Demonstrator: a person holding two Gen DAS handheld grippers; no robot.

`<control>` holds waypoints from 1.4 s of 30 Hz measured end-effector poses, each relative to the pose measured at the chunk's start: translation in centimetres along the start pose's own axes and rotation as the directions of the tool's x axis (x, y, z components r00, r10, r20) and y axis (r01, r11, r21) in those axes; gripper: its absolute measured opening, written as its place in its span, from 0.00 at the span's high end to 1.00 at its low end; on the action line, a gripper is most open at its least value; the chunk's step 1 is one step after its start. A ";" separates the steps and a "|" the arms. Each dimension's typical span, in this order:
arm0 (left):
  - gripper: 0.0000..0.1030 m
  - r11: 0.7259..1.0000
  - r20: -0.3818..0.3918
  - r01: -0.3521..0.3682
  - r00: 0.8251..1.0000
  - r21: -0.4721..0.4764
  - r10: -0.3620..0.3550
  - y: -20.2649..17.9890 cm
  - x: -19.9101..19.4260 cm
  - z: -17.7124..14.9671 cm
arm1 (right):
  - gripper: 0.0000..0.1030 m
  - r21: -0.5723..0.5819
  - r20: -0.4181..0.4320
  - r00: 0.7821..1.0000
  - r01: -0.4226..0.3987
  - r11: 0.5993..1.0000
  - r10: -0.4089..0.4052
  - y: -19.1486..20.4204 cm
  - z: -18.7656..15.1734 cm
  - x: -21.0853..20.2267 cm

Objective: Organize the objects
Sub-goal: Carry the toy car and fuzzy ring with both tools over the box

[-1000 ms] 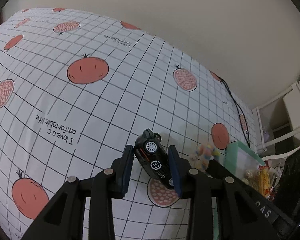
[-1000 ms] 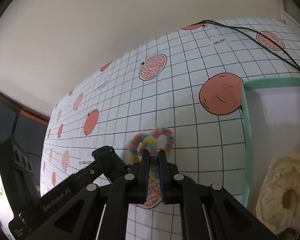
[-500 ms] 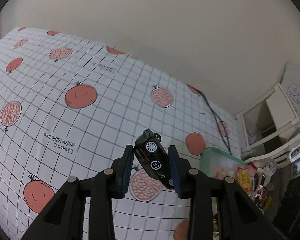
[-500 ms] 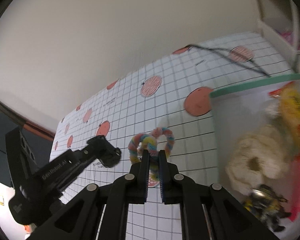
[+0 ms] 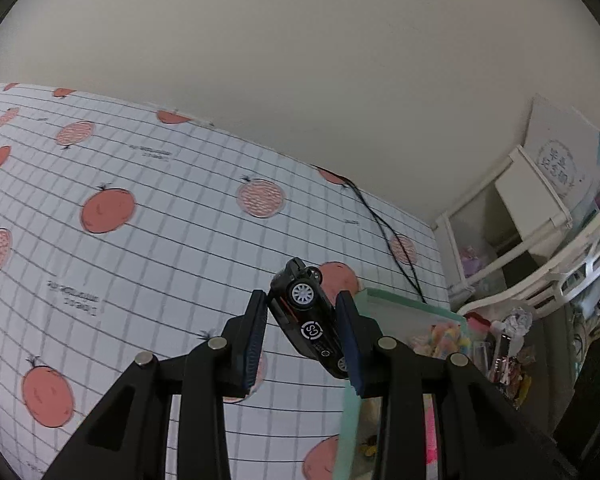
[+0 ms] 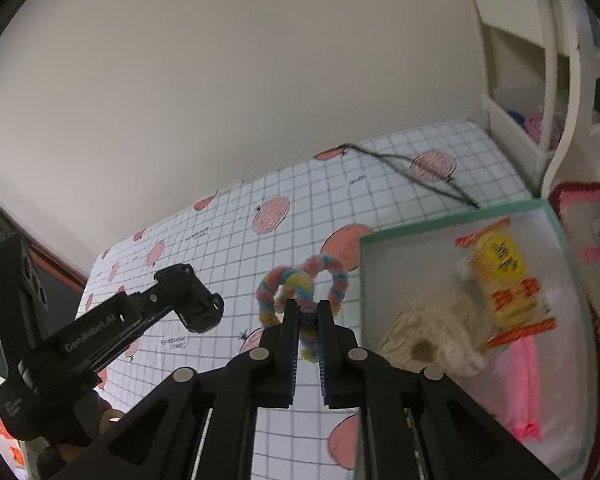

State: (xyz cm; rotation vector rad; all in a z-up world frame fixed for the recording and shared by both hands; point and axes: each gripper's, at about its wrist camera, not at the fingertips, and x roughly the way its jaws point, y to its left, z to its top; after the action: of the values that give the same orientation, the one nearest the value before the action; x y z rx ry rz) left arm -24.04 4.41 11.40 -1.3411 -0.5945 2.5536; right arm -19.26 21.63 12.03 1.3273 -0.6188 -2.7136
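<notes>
My left gripper (image 5: 302, 310) is shut on a black toy car (image 5: 310, 318), held nose up above the white grid-patterned cloth (image 5: 160, 240) with its red fruit prints. The right gripper (image 6: 308, 314) is shut on a twisted pastel pipe-cleaner loop (image 6: 300, 288) and hangs just left of the mint-rimmed box (image 6: 452, 220). The box holds a cream knitted piece (image 6: 432, 336), a yellow snack packet (image 6: 504, 276) and a pink item (image 6: 526, 388). In the left wrist view the same box (image 5: 404, 302) shows at the lower right. The left gripper (image 6: 192, 300) also appears in the right wrist view, off to the left.
A black cable (image 5: 384, 232) runs across the cloth toward the box. White furniture (image 5: 540, 248) stands to the right of the cloth. A plain wall rises behind it. A cluttered heap of small things (image 5: 508, 344) lies beyond the box.
Both grippers have risen with their loads, so the cloth looks farther away. The right gripper has moved toward the box, whose inside now shows. Neither grip has changed.
</notes>
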 end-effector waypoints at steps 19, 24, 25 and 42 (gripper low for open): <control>0.65 0.991 -0.087 0.084 0.993 0.107 -0.075 -7.1 4.3 -2.5 | 0.91 -0.081 0.099 0.978 0.194 0.978 -0.185 -5.5 1.9 -2.8; 0.65 0.990 -0.117 0.088 0.990 0.114 -0.075 -7.5 5.3 -3.2 | 0.91 -0.055 0.106 0.972 0.214 0.975 -0.208 -7.1 2.4 -3.4; 0.65 0.990 -0.116 0.079 0.991 0.120 -0.065 -7.4 5.5 -3.2 | 0.91 -0.045 0.103 0.972 0.217 0.975 -0.211 -7.4 2.4 -3.4; 0.37 0.993 -0.112 -0.118 0.987 -0.024 0.114 2.4 7.1 -1.1 | 0.91 -0.041 0.034 0.983 0.184 0.982 -0.182 -8.1 1.3 -1.2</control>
State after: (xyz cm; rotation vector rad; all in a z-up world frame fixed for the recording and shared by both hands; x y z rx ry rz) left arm -27.18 5.06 4.52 -1.5598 -0.5529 2.5478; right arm -18.49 29.78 10.62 1.4006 -0.4574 -2.8774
